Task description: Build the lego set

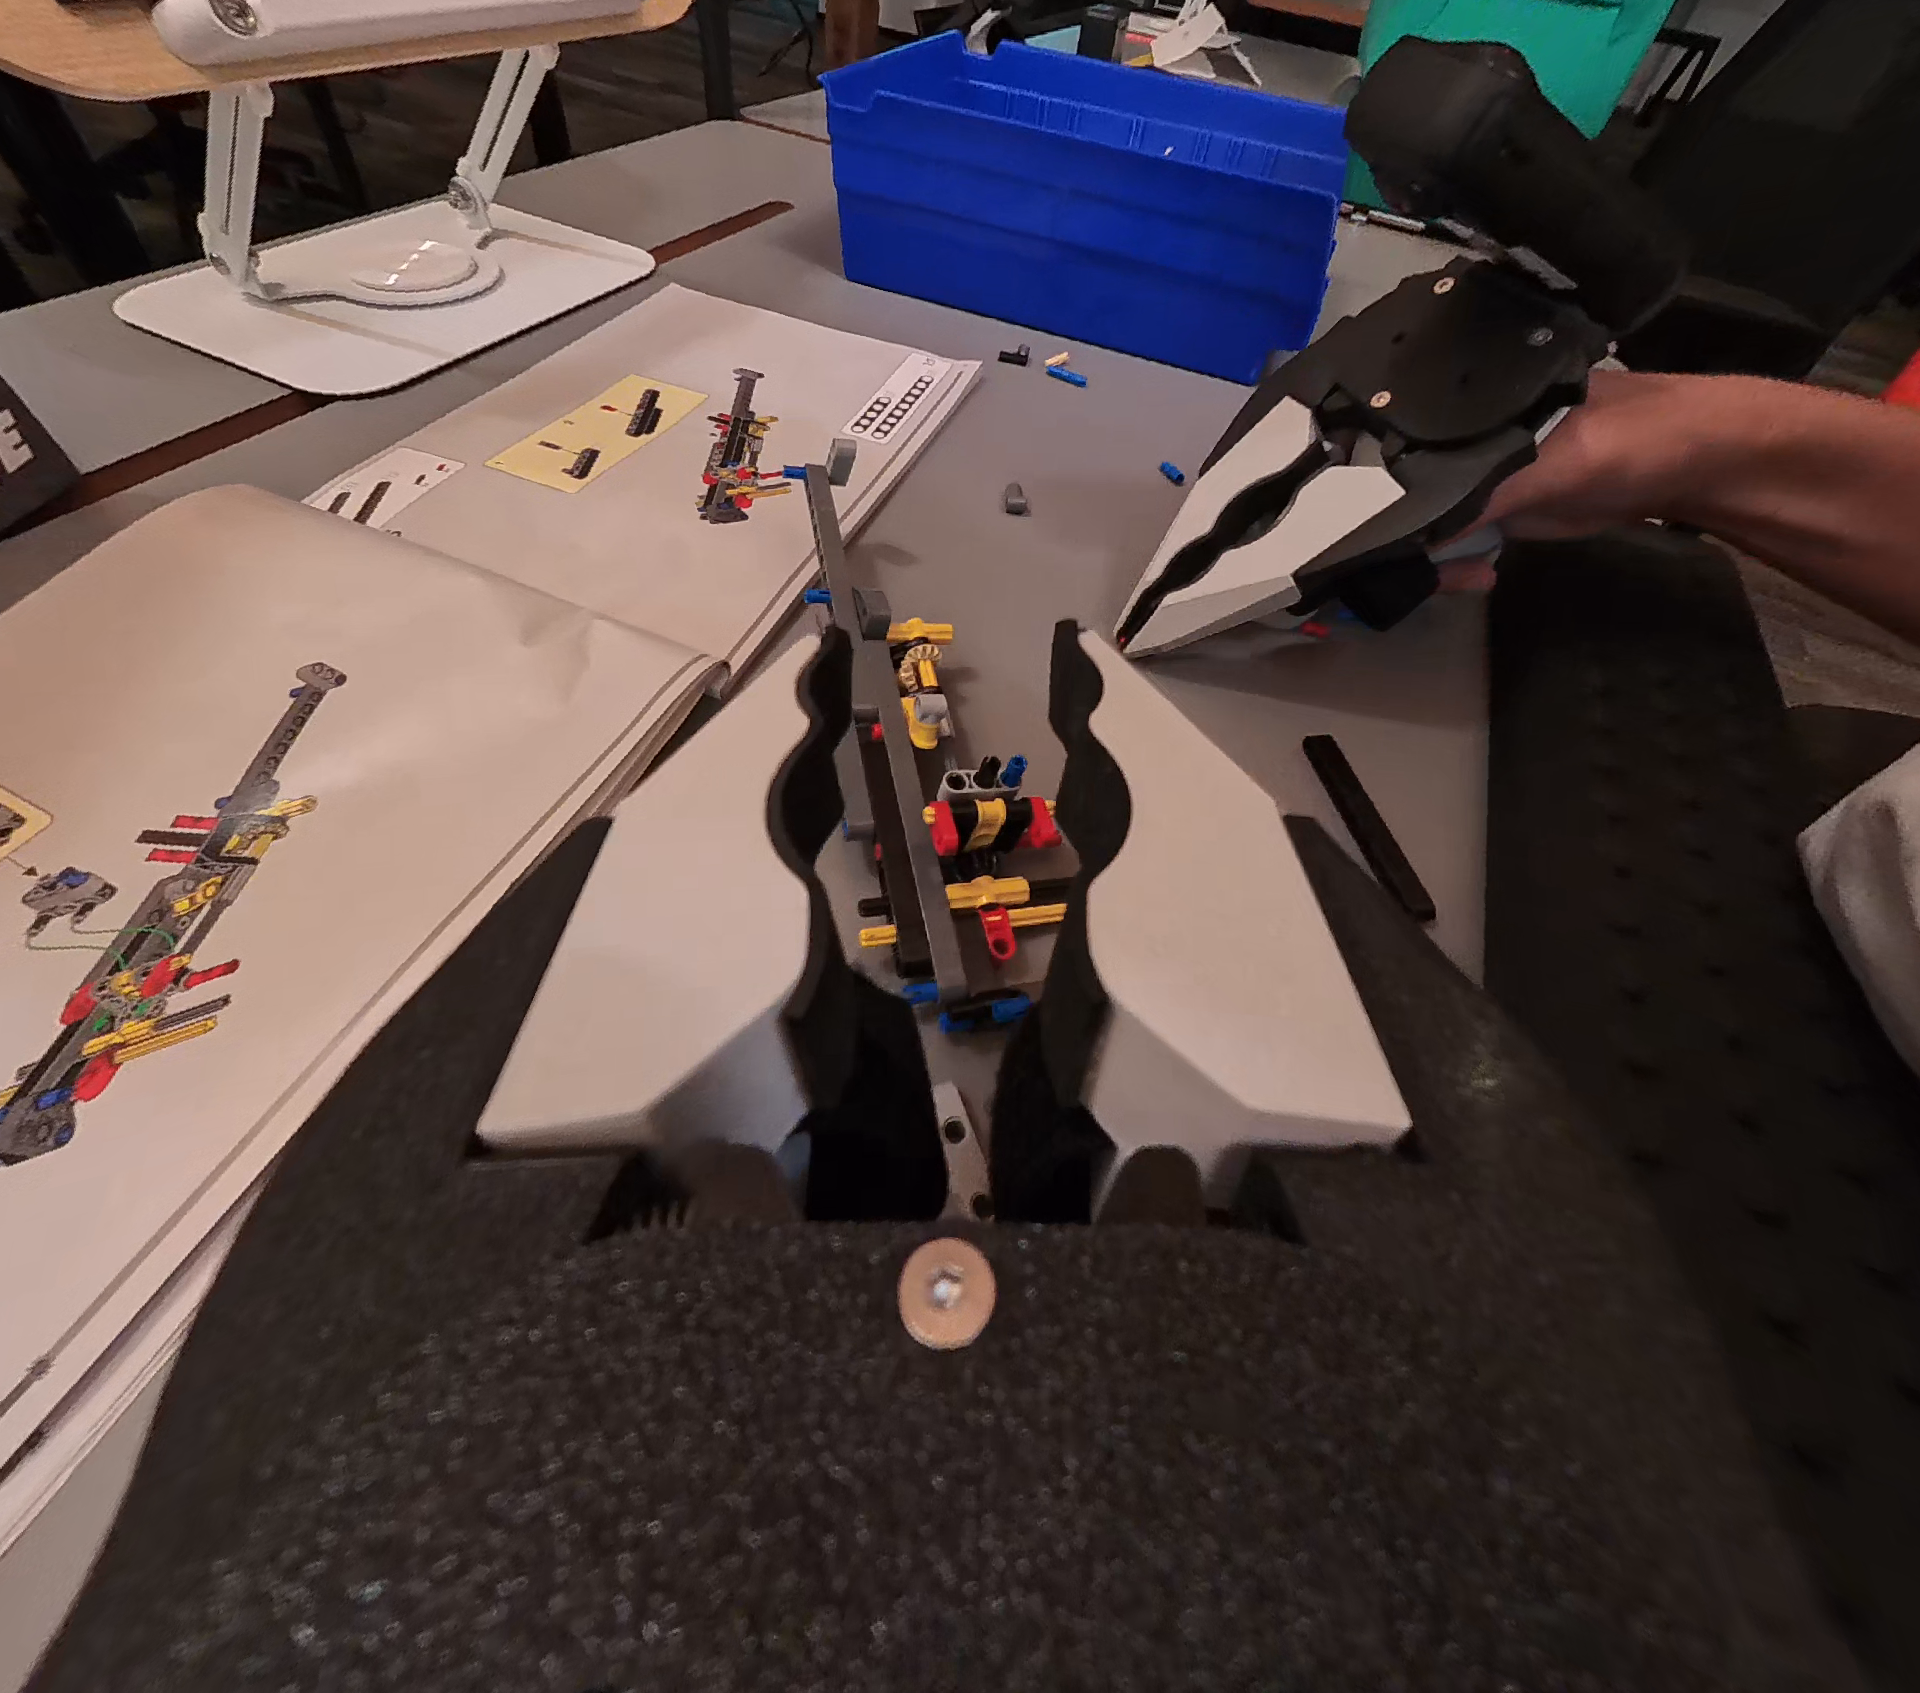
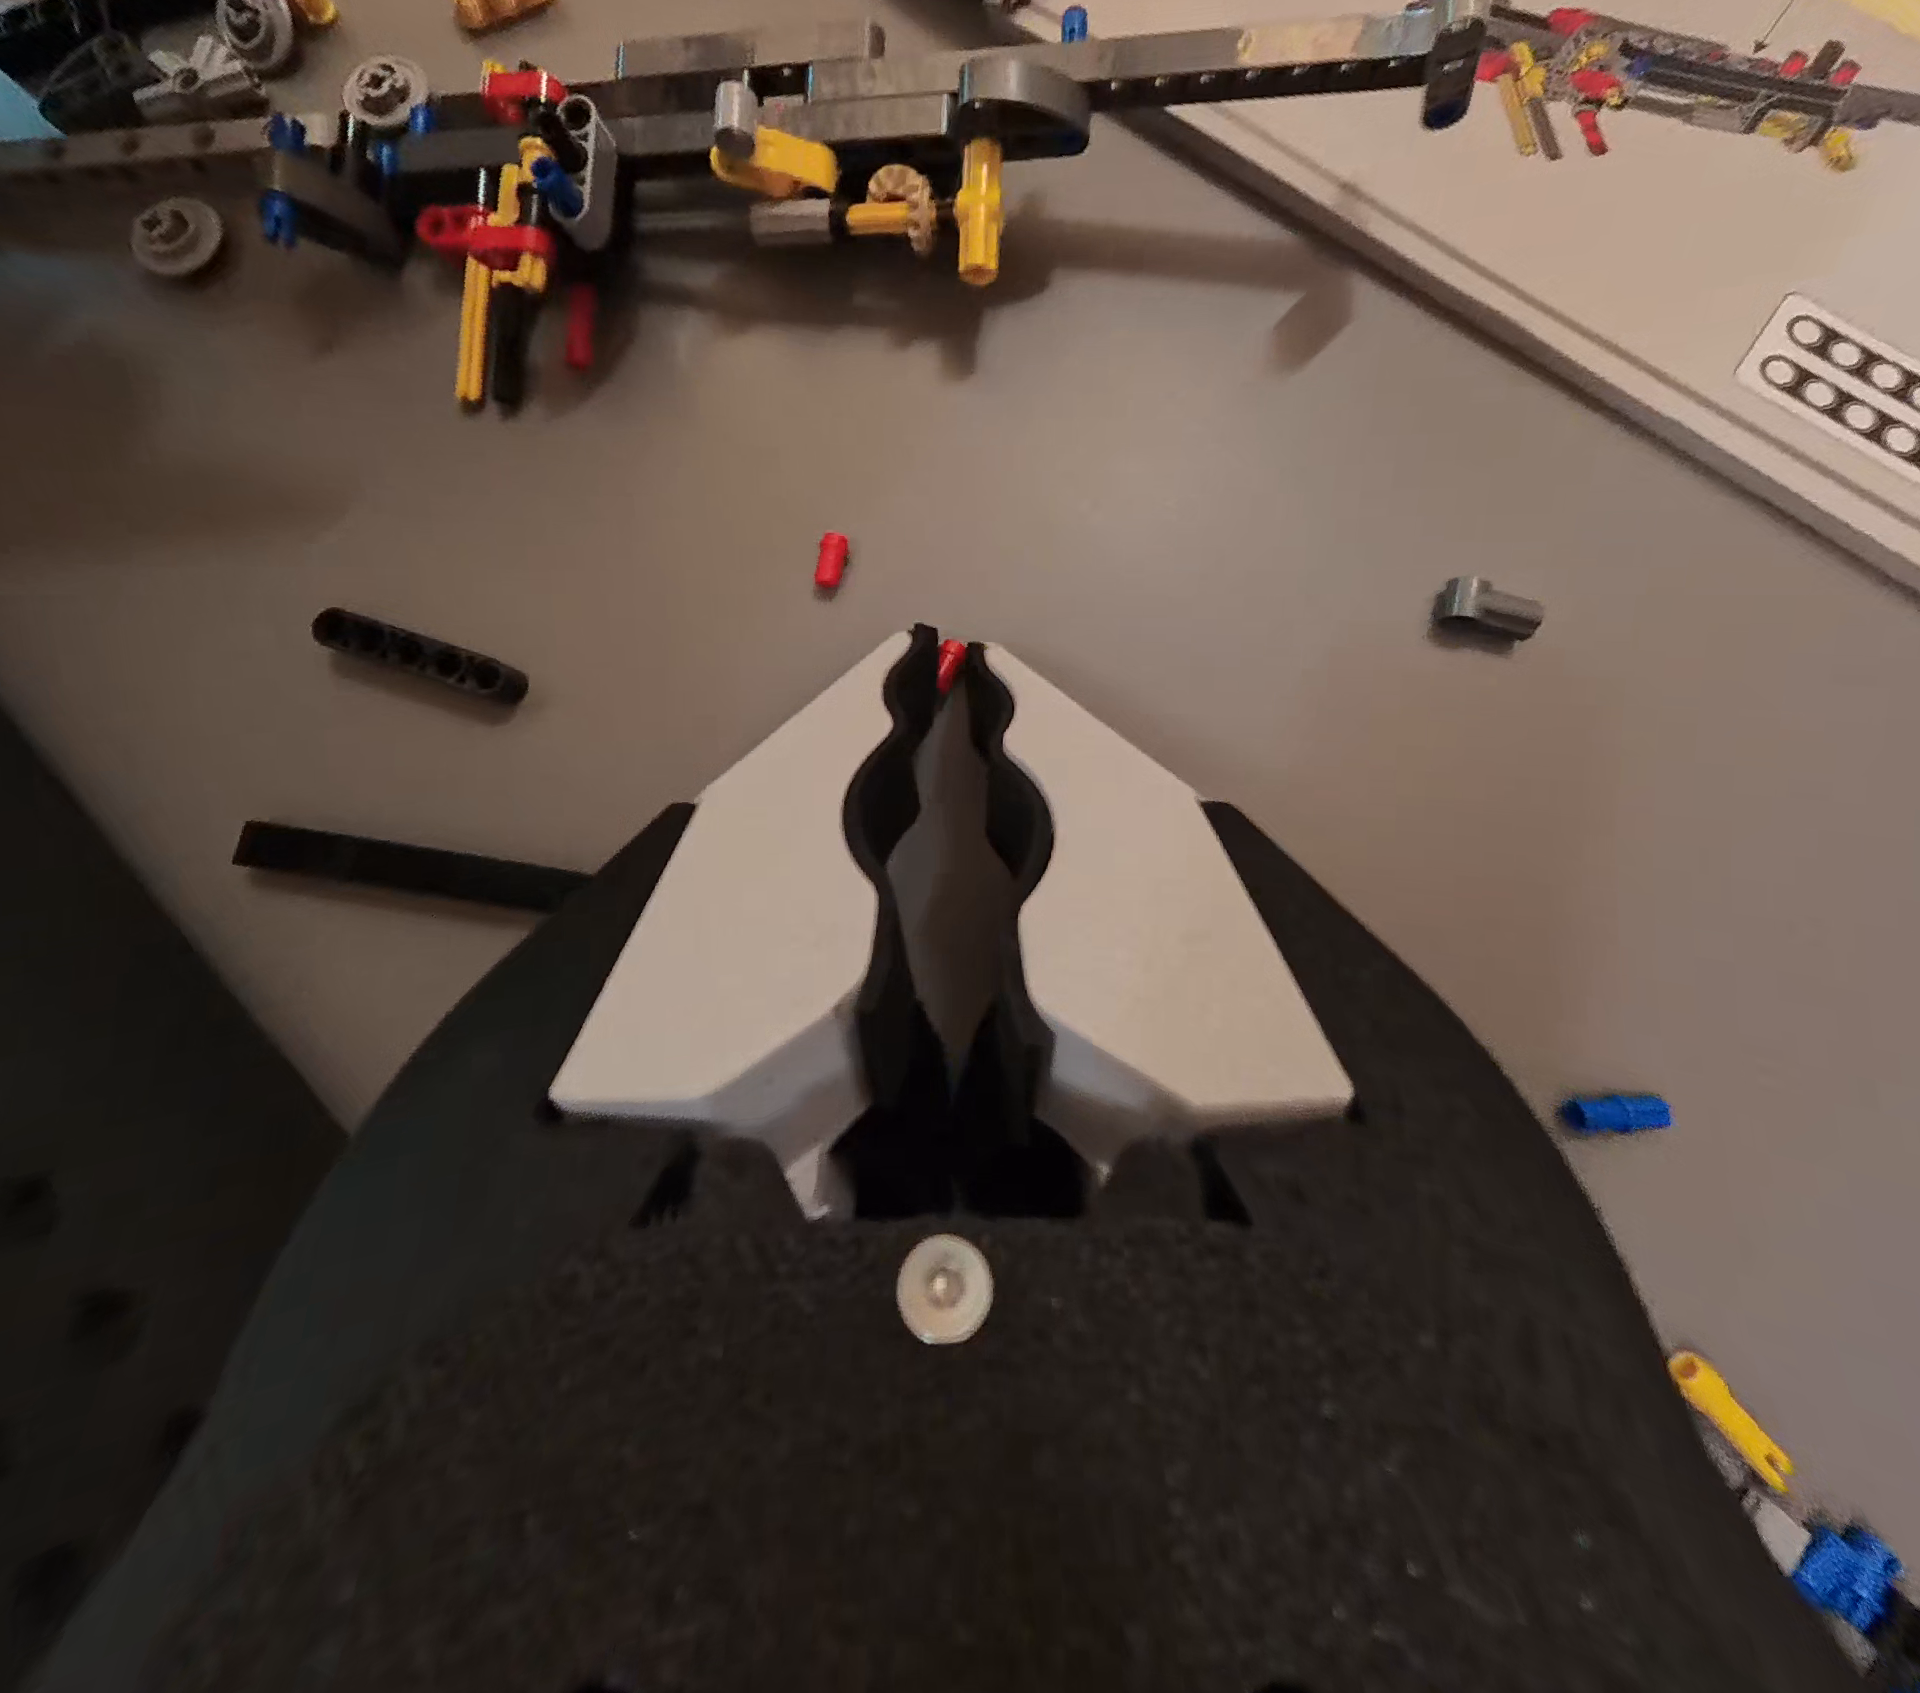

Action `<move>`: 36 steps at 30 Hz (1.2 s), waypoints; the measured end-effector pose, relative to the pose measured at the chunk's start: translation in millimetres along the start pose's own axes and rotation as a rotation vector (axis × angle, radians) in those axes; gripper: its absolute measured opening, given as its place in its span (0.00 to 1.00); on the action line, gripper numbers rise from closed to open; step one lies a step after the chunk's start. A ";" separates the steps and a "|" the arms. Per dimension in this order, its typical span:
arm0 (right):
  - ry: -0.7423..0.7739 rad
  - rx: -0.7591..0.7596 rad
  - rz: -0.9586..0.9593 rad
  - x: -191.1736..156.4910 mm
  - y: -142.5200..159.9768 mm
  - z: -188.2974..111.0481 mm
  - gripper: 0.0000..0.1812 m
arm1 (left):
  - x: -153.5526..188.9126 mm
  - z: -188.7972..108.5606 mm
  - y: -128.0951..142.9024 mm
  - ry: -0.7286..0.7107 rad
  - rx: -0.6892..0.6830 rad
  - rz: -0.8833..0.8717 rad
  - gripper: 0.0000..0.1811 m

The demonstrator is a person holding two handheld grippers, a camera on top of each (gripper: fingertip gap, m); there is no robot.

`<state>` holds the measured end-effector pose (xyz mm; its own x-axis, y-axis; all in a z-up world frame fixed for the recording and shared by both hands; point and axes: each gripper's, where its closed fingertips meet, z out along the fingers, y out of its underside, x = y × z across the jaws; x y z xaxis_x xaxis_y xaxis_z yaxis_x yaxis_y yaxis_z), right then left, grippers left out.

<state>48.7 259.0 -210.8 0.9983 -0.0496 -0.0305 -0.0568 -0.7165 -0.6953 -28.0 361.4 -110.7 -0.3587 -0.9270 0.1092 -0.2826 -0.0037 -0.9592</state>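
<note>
Left gripper (image 1: 951,641) spread wide, straddling the long grey lego model (image 1: 914,812) lying on the table (image 1: 1195,708) beside the instruction booklet (image 1: 582,552). Right gripper (image 2: 943,641), near the model, pinches a tiny red pin (image 2: 948,664).

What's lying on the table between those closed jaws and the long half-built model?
One loose red pin; otherwise bare grey table between the right gripper and the model, seen in the right wrist view.

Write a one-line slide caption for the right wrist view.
Right gripper pinching a small red pin above the grey table, facing the half-built model.
</note>
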 end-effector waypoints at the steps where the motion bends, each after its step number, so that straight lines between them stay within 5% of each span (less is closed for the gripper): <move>1: -0.004 -0.001 0.000 -0.1 0.0 0.0 0.02 | -0.7 0.7 1.4 -0.005 -0.007 0.004 0.20; 8: -0.019 0.028 0.009 -1.4 -4.0 -1.8 0.07 | -7.3 4.5 9.2 -0.026 -0.043 -0.004 0.20; 13: -0.052 0.199 0.130 5.8 -25.9 -25.5 0.11 | -10.4 5.8 11.5 -0.035 -0.053 -0.010 0.20; 16: -0.068 0.335 0.211 24.0 -36.3 -42.4 0.27 | -10.5 7.0 13.2 -0.028 -0.059 -0.023 0.20; 18: 0.077 0.412 0.283 61.4 -36.5 -53.4 0.41 | -10.0 7.5 13.8 -0.023 -0.061 -0.027 0.20; 25: 0.670 0.170 0.386 169.7 3.4 -67.8 0.26 | -8.6 7.8 10.7 -0.019 -0.054 -0.021 0.20; 36: 0.744 -0.020 0.400 236.8 20.0 -38.7 0.18 | -11.4 5.3 12.9 -0.032 -0.061 -0.015 0.20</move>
<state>283.5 206.1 -204.2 0.6348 -0.7425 0.2139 -0.4114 -0.5591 -0.7198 -22.9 370.0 -125.7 -0.3256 -0.9385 0.1146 -0.3415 0.0038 -0.9399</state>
